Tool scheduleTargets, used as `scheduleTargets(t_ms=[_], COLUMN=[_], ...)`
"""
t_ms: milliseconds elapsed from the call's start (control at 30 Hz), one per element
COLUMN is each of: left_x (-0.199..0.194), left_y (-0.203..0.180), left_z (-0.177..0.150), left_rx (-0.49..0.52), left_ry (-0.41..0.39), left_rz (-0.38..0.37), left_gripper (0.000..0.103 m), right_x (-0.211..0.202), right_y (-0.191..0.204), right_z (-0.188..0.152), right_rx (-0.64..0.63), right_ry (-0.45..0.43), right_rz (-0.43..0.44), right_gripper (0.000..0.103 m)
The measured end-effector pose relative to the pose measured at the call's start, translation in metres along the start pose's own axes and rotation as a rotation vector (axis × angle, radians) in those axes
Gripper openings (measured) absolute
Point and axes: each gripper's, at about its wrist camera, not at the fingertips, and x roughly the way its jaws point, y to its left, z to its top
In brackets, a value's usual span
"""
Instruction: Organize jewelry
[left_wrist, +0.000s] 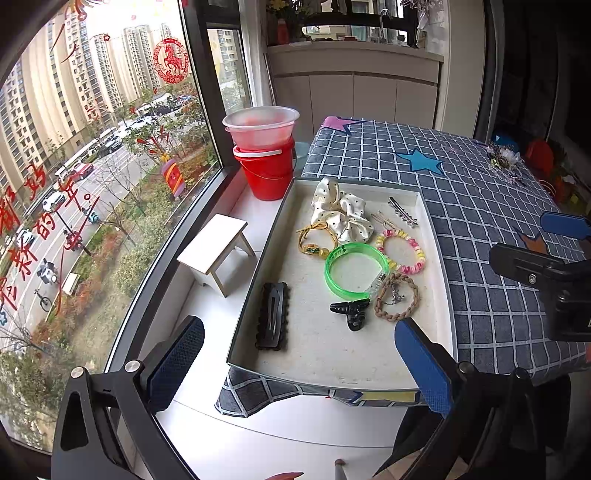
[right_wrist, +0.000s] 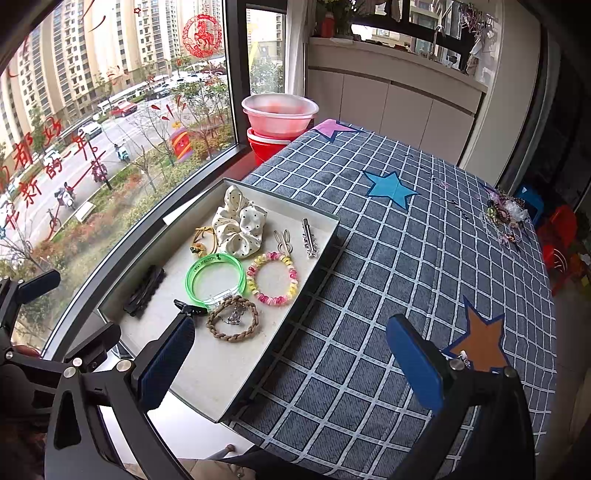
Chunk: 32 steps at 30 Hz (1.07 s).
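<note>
The left gripper (left_wrist: 299, 354), a black metal frame with two blue textured pads, has its jaws spread wide and nothing between them; it is raised off the near edge of the table. The right gripper (right_wrist: 291, 354), of the same black-and-blue build, likewise stands wide apart and empty above the near edge of the table, and shows at the right border of the left wrist view.

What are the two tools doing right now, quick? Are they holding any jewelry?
Left tool: open, holding nothing, above the tray's near end.
Right tool: open, holding nothing, over the tray's right edge.
</note>
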Motion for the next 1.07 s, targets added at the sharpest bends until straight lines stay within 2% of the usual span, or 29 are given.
scheduleTargets(t_ms=[1067], left_x=[0.0062], left_y=[0.0], left_z=[-0.0008], left_rx=[0.002], left_ry=[0.014], left_rz=[-0.016], left_gripper=[0.103], right_x=[0.0021], right_y=[0.004], right_z=[-0.0094], right_rx=[0.002], right_ry=[0.007], right_rz=[0.008], right_gripper=[0.103])
